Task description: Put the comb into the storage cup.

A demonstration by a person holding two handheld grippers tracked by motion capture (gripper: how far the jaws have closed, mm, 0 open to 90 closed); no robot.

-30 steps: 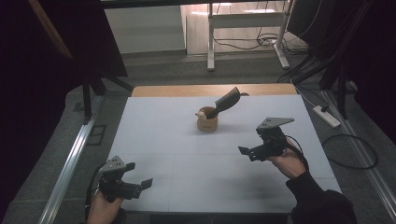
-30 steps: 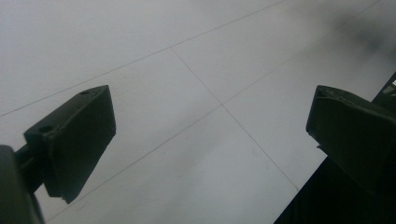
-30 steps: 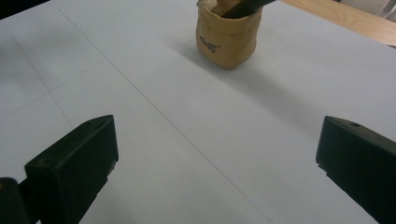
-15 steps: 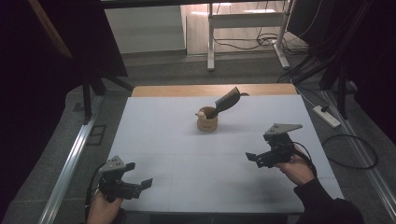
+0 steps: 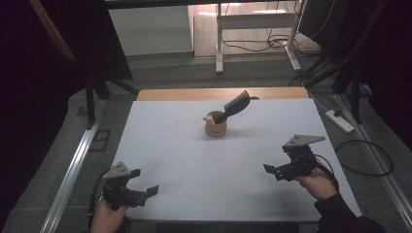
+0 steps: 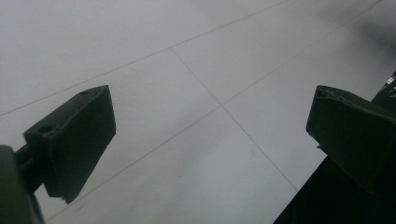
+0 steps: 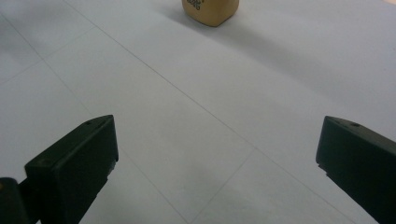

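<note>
A white, faintly seamed desk (image 5: 194,145) is filling the middle of a dim room, with a strip of bare wood showing along its far edge, grey carpet lying around it, a white-legged frame (image 5: 219,43) standing at twelve o'clock beyond it, and a white power strip (image 5: 340,121) lying on the floor at three o'clock. From the high view, a small tan wooden cup (image 5: 215,125) is sitting just past the desk's centre toward twelve o'clock, with a dark flat-bladed tool (image 5: 235,105) leaning out of it toward one o'clock. The left gripper (image 5: 151,191) is resting at seven o'clock, jaws standing apart with nothing between them; the right gripper (image 5: 270,170) is hovering at four o'clock, jaws likewise apart. The right gripper view is catching the cup's base (image 7: 210,11) at twelve o'clock, well apart from its jaws, while the left gripper view is looking down on bare desk and its near edge.
</note>
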